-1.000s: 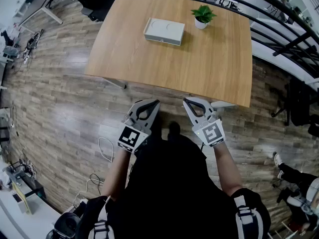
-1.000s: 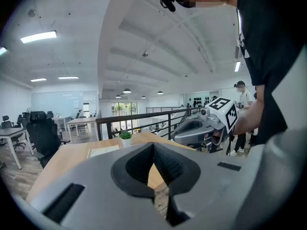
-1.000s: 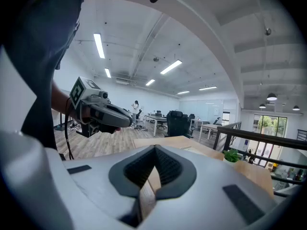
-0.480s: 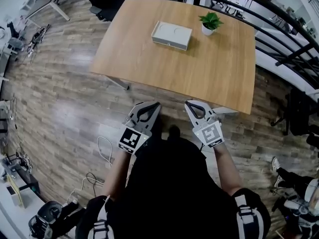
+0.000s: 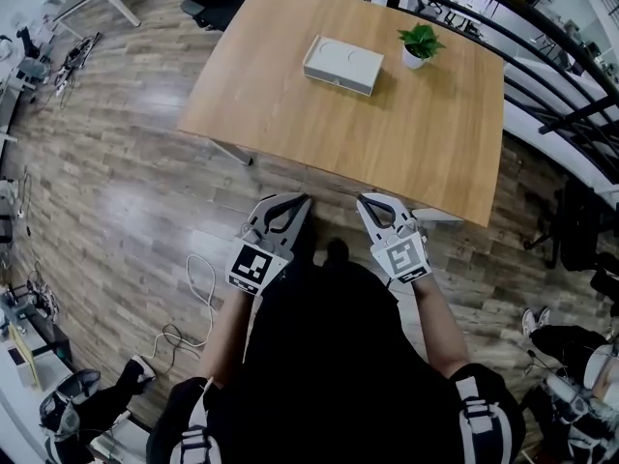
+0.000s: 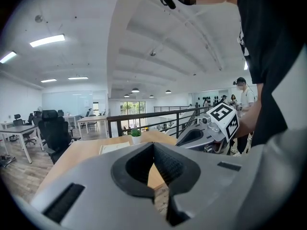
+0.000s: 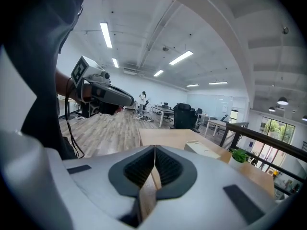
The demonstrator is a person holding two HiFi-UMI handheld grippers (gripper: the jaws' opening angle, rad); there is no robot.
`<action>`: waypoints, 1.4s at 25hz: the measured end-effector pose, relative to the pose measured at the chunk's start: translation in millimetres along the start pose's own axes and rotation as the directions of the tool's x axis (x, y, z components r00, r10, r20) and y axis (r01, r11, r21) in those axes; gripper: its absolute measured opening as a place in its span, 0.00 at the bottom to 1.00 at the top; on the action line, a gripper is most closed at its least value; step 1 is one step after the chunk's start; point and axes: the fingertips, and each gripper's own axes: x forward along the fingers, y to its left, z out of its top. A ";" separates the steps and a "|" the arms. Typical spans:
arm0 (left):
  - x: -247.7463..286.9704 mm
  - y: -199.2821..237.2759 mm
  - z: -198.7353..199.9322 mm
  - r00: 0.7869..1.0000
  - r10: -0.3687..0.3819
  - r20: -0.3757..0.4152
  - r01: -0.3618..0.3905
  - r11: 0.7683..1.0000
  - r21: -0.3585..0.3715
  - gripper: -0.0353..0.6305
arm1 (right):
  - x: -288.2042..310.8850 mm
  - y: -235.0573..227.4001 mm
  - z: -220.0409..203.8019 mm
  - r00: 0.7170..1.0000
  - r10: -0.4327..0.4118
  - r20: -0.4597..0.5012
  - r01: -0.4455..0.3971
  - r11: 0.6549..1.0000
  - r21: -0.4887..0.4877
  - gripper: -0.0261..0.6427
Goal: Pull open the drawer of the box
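Note:
The white flat box (image 5: 343, 64) lies on the far half of the wooden table (image 5: 290, 114); its drawer looks closed. It also shows small in the left gripper view as the box (image 6: 115, 147) and in the right gripper view as the box (image 7: 204, 150). My left gripper (image 5: 295, 201) and right gripper (image 5: 366, 201) hang side by side over the floor, just short of the table's near edge and far from the box. The left gripper (image 6: 153, 145) is shut with nothing in it. The right gripper (image 7: 155, 147) is shut and empty too.
A small potted plant (image 5: 421, 43) stands on the table to the right of the box. A black railing (image 5: 542, 56) runs past the table's right side. Loose cables (image 5: 189, 307) lie on the wood floor at the left, and office chairs (image 7: 184, 115) stand beyond the table.
The head view has shifted: table, box and plant sit a little further right in the picture. Both grippers stay shut, side by side before the table's near edge.

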 end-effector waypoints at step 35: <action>69.7 144.0 -3.1 0.993 -0.120 0.004 0.120 0.992 -0.039 0.09 | 116.2 -81.5 36.5 0.992 -0.111 -0.057 0.114 0.992 0.050 0.08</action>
